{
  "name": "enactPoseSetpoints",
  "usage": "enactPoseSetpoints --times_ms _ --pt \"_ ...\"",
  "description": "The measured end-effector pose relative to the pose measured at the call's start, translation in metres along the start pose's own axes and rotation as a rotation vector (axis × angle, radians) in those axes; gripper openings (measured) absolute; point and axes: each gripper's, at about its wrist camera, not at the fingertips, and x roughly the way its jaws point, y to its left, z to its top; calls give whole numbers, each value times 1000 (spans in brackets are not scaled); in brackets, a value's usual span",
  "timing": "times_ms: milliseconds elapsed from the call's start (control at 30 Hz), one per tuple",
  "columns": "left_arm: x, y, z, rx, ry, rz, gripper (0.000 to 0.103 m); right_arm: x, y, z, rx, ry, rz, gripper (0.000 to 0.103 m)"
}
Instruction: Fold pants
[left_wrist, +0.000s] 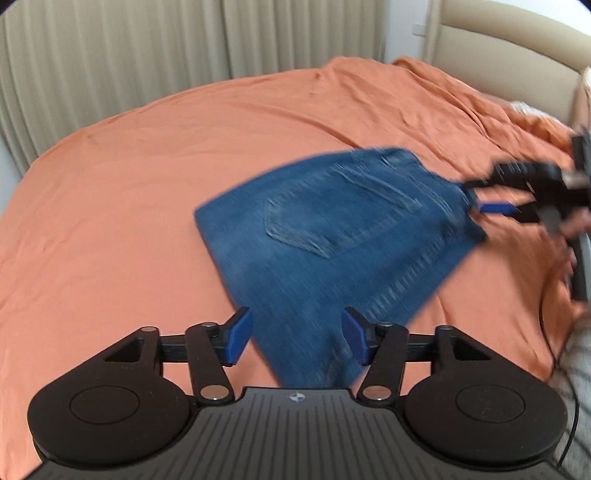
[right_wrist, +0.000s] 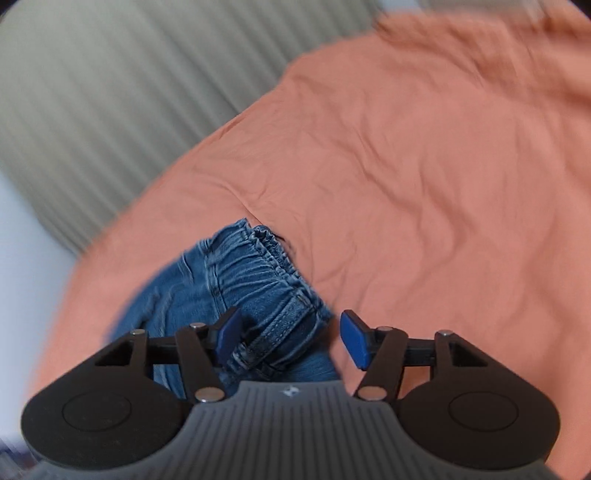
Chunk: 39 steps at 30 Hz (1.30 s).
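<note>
Pants (left_wrist: 332, 229) lie folded, both grippers open.

Soft, even daylight; motion blur throughout (right wrist view worst), fisheye-bent edges.

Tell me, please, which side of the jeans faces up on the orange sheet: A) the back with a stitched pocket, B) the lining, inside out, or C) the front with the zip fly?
A: the left wrist view shows a stitched back pocket on the upward face of the jeans lying on the orange sheet.
</note>
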Motion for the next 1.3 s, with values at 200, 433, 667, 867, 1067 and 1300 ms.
enactPoseSetpoints --times_ms 200,433,667,867,1067,1300 --pt "15 -24 -25 53 63 93 68 27 -38 5 220 66 148 37" --pt "36 -36 -29 131 111 176 61 -6 -6 3 15 -61 219 13" --pt "22 -40 -32 317 104 236 20 11 -21 -1 72 13 89 11" --pt "43 -19 -42 255 208 201 19 17 -15 -7 24 61 33 9" --pt "58 -9 -40 202 292 154 19 38 -17 -6 3 96 -14 11" --pt "43 24 -26 -4 361 54 17 24 -13 -7 -19 62 -16 22"
